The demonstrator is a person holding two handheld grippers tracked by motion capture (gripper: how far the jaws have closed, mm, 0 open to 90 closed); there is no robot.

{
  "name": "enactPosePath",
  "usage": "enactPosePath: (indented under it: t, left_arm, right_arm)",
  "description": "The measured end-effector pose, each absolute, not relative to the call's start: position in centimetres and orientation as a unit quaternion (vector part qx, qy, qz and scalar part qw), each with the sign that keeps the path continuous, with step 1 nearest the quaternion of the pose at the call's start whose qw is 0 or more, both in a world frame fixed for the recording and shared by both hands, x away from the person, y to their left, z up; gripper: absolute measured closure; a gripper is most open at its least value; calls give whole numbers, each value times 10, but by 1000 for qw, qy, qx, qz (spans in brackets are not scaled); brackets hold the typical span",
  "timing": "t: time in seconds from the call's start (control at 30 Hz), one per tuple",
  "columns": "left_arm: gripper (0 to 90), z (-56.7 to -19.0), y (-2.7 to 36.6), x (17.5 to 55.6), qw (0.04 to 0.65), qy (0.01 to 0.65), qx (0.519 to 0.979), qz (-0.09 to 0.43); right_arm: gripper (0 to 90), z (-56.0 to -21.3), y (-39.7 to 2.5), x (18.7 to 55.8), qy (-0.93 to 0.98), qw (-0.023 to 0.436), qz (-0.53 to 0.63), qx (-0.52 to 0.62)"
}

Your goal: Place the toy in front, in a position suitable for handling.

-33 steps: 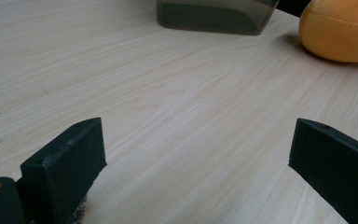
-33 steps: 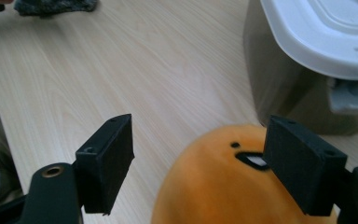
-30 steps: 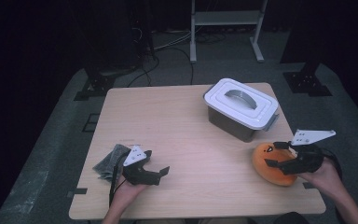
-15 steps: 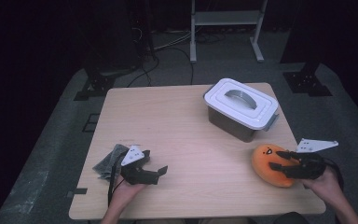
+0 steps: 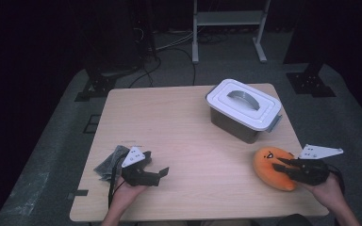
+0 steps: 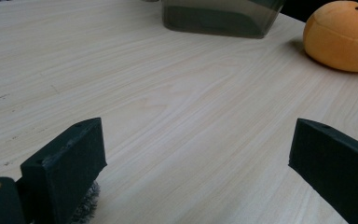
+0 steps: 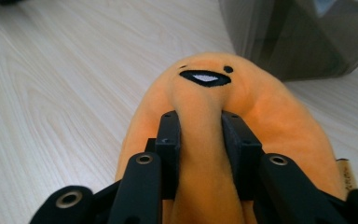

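At the lower right of the high view, the right gripper (image 5: 283, 166) pinches a fold of the orange plush toy (image 5: 272, 167), its jaws pressed into the fabric just behind the stitched face. The toy lies on the wooden table (image 5: 179, 122), near the grey box with a white lid (image 5: 243, 109). At lower left, the left gripper (image 5: 159, 173) rests with jaws spread wide, holding nothing, beside a grey cloth (image 5: 109, 162).

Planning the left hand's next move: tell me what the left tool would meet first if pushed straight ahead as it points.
Bare table first; the left tool is open and empty. Farther along, probably the grey lidded box, with the orange plush toy off to the right, though depth is unclear.
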State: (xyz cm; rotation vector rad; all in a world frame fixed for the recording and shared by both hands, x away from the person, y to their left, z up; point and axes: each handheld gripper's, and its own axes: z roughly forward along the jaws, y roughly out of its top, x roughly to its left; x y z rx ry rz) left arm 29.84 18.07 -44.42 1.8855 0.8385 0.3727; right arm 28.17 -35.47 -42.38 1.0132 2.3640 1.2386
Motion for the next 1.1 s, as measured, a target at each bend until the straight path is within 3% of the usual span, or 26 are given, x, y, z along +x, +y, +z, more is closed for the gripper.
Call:
enactPosePath:
  t: [0.33, 0.7, 1.1]
  left_arm:
    - [29, -441, 186, 299, 500, 346, 778, 158]
    - [30, -439, 191, 299, 498, 337, 783, 157]
    - [30, -437, 205, 301, 498, 347, 778, 161]
  right_arm:
    - [747, -399, -345, 286, 828, 126, 442, 320]
    - [744, -361, -274, 297, 844, 87, 485, 211]
    - [740, -367, -196, 318, 865, 44, 482, 131]
